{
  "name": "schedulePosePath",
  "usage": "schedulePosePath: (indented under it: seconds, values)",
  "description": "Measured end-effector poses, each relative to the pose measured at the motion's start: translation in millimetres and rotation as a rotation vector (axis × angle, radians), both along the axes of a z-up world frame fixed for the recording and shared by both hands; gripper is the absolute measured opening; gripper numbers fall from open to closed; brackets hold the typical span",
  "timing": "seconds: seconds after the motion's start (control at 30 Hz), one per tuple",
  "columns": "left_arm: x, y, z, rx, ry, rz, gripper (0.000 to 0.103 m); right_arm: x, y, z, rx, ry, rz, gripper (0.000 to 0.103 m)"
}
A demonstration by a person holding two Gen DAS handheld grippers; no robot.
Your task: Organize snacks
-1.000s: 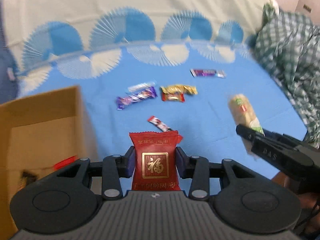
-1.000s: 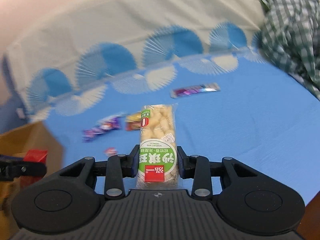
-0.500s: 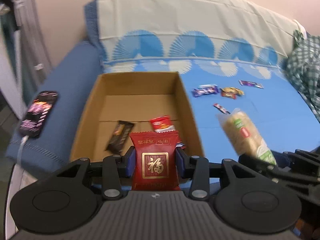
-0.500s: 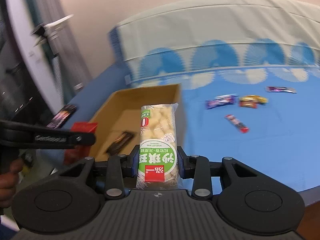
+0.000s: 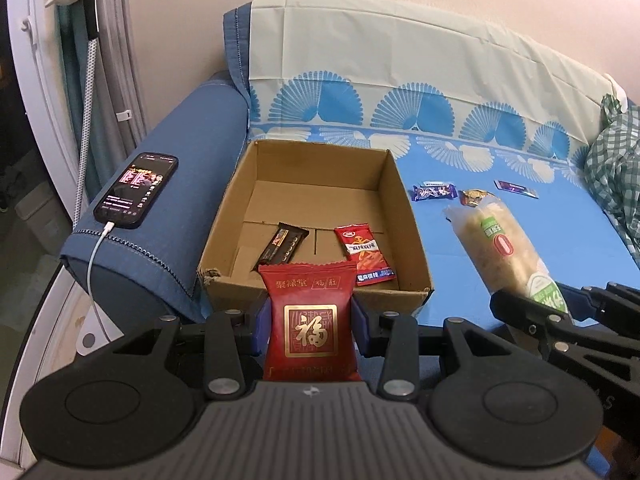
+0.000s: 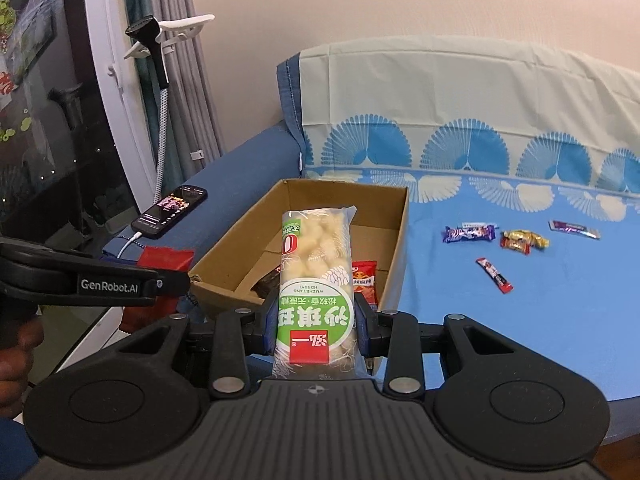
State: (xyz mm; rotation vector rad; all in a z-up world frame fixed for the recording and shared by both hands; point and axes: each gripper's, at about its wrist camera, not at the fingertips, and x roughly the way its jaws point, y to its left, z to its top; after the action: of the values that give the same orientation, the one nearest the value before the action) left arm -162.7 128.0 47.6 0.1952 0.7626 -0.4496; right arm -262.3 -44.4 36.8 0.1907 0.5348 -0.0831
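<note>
Left gripper (image 5: 312,322) is clamped on a red packet (image 5: 311,326) with a gold square mark, held upright between both pads. Right gripper (image 6: 316,320) is clamped on a long clear-wrapped pastry bar (image 6: 316,276) with a green label, also upright.

In the left wrist view, the cardboard box (image 5: 224,220) sits open at 12 o'clock from the red packet, on the blue bed sheet (image 5: 540,232). Inside the box: a black bar (image 5: 283,246) and a red-orange snack pouch (image 5: 365,254), side by side near the front wall. The pastry bar appears at 3 o'clock, over the sheet just right of the box.

Loose on the sheet, at 2 o'clock from the box in the right wrist view: a purple wrapper (image 6: 469,234), a gold candy (image 6: 524,240), a thin red stick (image 6: 495,275), and a second purple wrapper (image 6: 574,229) farther right.

A phone (image 5: 136,190), screen lit and cable plugged in, lies on the dark blue armrest (image 5: 180,184) at 9 o'clock from the box.
</note>
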Motion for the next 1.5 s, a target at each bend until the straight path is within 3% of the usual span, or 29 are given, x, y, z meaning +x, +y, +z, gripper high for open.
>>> schedulePosePath:
  seconds: [0.73,1.5]
  values:
    - [1.1,10.3,-4.8,-0.021,0.015,-0.001,0.045,0.3,12.5,1.7,-0.038,0.017,0.013,0.038]
    - [28.3,4.6,-26.3,0.003,0.092,-0.002,0.045,26.2,6.3,-14.7,-0.017,0.099,0.023,0.038]
